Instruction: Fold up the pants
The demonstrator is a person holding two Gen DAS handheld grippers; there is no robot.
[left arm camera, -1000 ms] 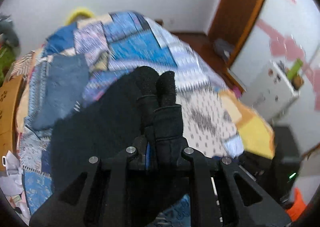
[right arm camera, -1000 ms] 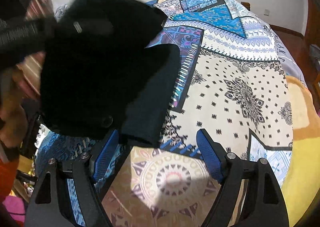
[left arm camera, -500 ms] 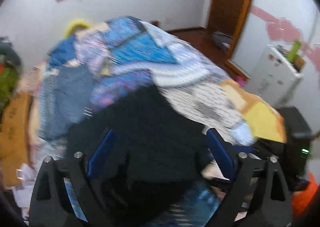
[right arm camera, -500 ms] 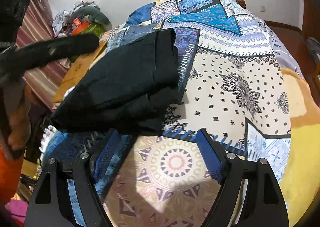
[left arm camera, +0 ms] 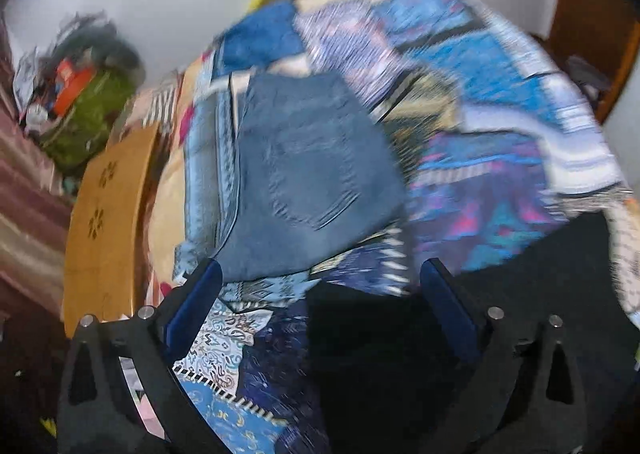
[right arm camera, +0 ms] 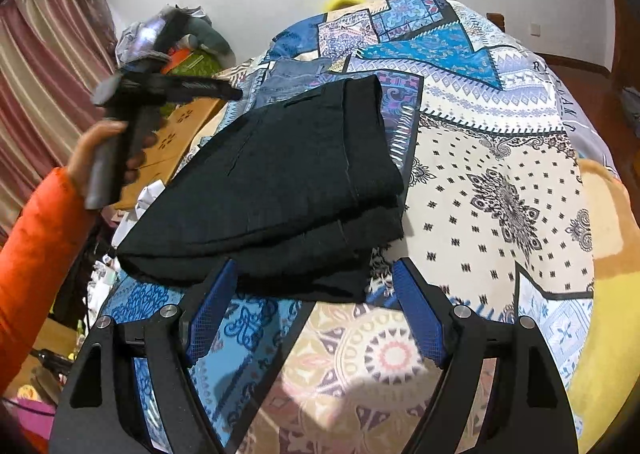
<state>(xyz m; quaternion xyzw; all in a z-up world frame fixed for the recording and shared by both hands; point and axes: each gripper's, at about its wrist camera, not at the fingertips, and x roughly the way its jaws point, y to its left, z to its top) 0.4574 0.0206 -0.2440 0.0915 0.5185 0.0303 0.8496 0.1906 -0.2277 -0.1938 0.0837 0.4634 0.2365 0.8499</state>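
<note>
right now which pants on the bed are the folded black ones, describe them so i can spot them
Find the bed's patterned patchwork quilt. On its left half, near the front edge, lie the black pants, folded into a flat stack. Behind them sit blue jeans; the black pair is plain, dark and nearer.

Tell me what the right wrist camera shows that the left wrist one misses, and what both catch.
Only the right wrist view shows the right claw, open over the quilt, the whole black pants folded, and a hand in an orange sleeve holding the other claw's handle. Only the left wrist view, blurred, shows the left claw from behind, jaws opening, nothing between them, and the jeans' back pocket. Both catch the quilt, pants, jeans and wall.
</note>
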